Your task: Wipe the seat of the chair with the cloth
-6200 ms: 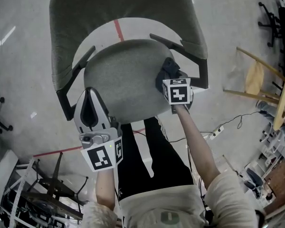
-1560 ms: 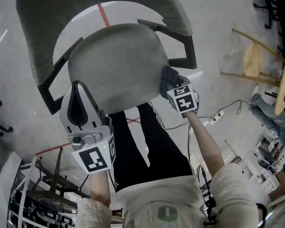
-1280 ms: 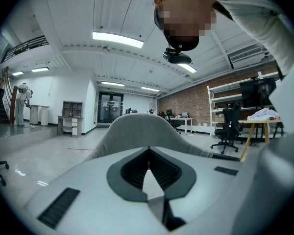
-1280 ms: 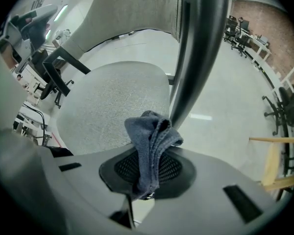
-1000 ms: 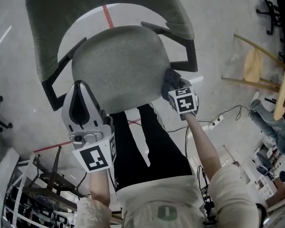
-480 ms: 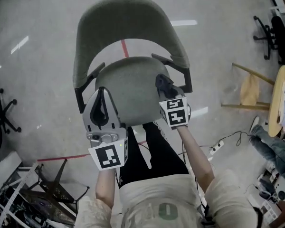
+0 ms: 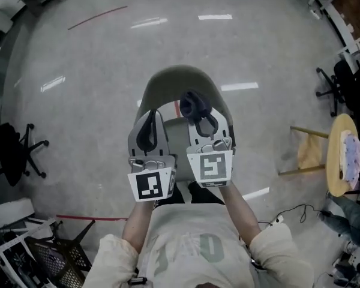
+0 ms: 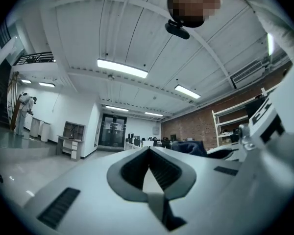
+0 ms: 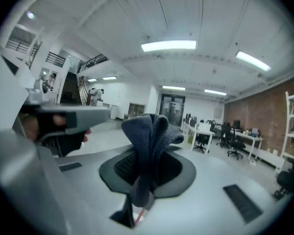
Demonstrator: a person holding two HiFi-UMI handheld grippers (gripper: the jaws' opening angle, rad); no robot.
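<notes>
- Since half a second ago both tools have come up off the chair; its seat now lies well below them, showing in the gap between the two.
- Our right tool pinches the dark cloth, which stands bunched above its jaws, clear of the seat.
- Our left tool is pressed together on nothing, just beside the right tool.
- We judge the wiping paused or finished; another pass calls for lowering the right tool until the cloth lies flat on the seat.
- We see no container in play.
</notes>
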